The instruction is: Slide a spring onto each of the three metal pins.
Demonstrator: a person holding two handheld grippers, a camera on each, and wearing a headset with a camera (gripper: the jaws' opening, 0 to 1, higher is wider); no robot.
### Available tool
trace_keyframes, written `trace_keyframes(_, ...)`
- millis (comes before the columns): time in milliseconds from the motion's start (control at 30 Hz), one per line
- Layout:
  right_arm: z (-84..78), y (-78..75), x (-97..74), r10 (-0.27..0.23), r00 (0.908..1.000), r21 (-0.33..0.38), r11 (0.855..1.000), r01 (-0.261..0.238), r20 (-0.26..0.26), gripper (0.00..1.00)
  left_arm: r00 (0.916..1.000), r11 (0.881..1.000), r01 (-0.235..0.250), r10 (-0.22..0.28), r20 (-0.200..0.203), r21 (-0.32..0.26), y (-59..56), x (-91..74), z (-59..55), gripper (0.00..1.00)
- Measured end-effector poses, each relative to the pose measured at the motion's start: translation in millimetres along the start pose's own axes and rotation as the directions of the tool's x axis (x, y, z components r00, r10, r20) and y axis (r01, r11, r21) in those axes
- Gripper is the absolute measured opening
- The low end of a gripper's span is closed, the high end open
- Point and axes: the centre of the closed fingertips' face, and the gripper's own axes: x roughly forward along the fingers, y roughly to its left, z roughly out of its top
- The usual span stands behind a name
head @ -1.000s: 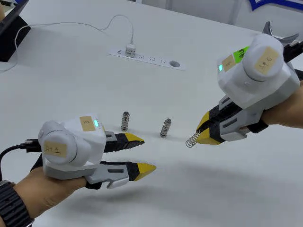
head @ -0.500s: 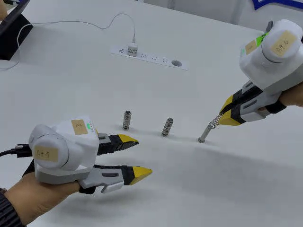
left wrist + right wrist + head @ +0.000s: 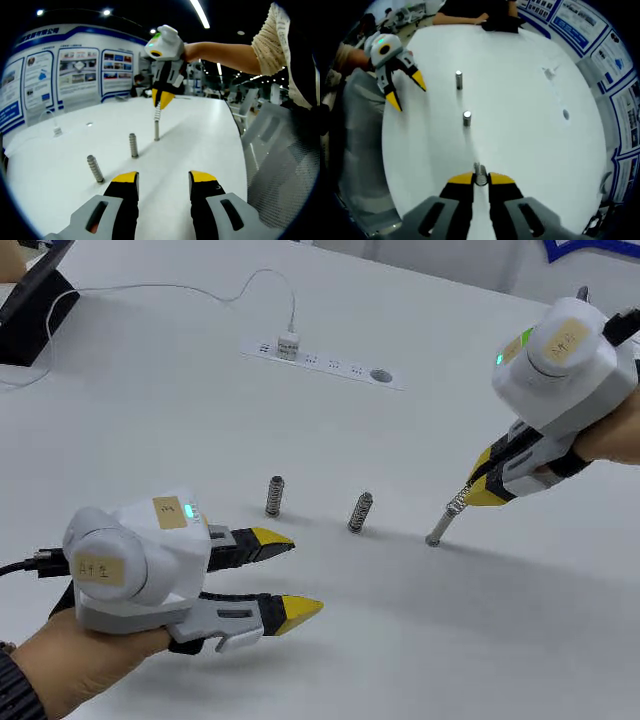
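Three metal pins stand in a row on the white table (image 3: 150, 420). The left pin (image 3: 275, 496) and the middle pin (image 3: 361, 512) each carry a spring. My right gripper (image 3: 483, 490) is shut on a third spring (image 3: 458, 502) around the top of the tilted right pin (image 3: 437, 531), whose lower part is bare. In the right gripper view, that spring (image 3: 480, 175) sits between my closed yellow tips. My left gripper (image 3: 297, 575) hovers open and holds nothing, near the front left. Its view shows the right gripper (image 3: 162, 97), the held spring (image 3: 158, 114) and both sprung pins (image 3: 133, 145) (image 3: 94, 168).
A white power strip (image 3: 320, 360) with a plugged cable lies at the back of the table. A dark device (image 3: 25, 300) sits at the far left corner. A mesh chair (image 3: 280, 150) stands off the table's edge. Poster boards (image 3: 75, 70) line the wall.
The right gripper has risen up and to the right from near the table surface with the spring, which now sits at the pin's top, baring its lower part. The left gripper barely moved.
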Motion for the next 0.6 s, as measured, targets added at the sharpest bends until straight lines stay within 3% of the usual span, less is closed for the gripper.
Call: trace_keyframes(600, -9.6, 1.8, 31.3, 0.048, 0.9951, 0.004, 0.999, -0.048, -0.086, 0.12, 1.0, 1.0, -0.005, 0.005, 0.004, -0.006, 0.1, -1.0, 0.7, 0.4)
